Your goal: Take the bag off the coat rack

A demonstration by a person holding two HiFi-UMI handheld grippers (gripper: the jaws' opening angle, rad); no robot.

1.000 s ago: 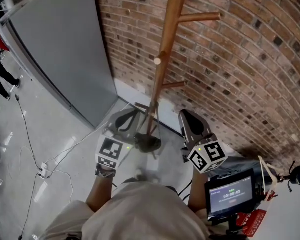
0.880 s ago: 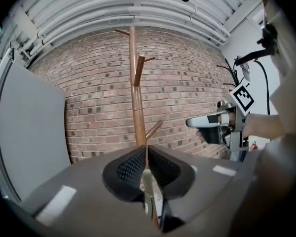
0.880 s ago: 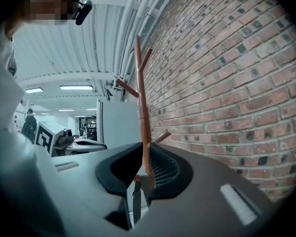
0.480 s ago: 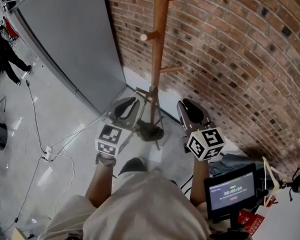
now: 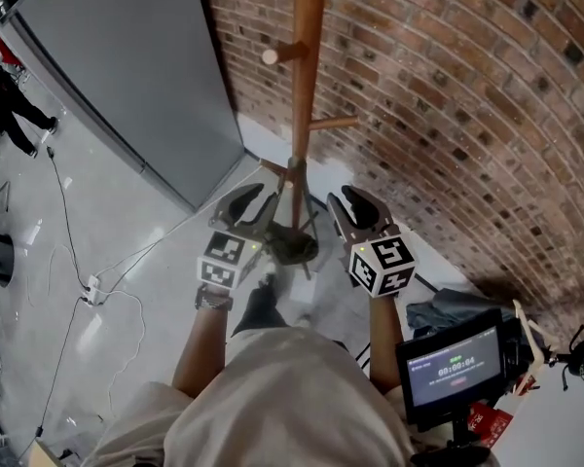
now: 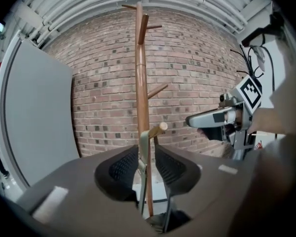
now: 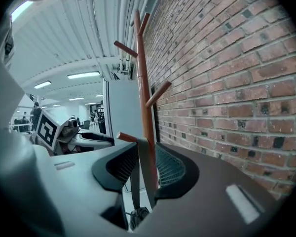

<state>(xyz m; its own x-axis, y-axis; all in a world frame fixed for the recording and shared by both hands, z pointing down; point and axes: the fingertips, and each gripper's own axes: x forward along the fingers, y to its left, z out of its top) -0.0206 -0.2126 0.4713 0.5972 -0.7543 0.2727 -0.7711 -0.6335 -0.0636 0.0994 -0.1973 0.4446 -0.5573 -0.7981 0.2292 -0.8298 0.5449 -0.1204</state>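
A wooden coat rack (image 5: 307, 86) stands against the brick wall. A dark olive bag (image 5: 290, 246) hangs low at its pole, near the base. In the left gripper view its olive strap (image 6: 143, 147) is looped over a short peg (image 6: 161, 127). The strap runs between the jaws of my left gripper (image 6: 147, 153), which have just been opening; the pads stand off it. In the right gripper view a strap (image 7: 144, 169) drops from a peg (image 7: 125, 137) between the jaws of my right gripper (image 7: 147, 154), also just opening. My left gripper (image 5: 256, 205) and right gripper (image 5: 353, 207) flank the pole.
A grey panel (image 5: 127, 76) stands left of the rack. Cables and a power strip (image 5: 91, 290) lie on the pale floor. A small screen (image 5: 450, 368) on a stand and a dark cloth heap (image 5: 448, 311) sit at the lower right. People stand at the far left.
Both grippers have sunk with the bag toward the rack's base and drawn closer to the pole. Their jaws, shut a second ago, now stand apart around the straps.
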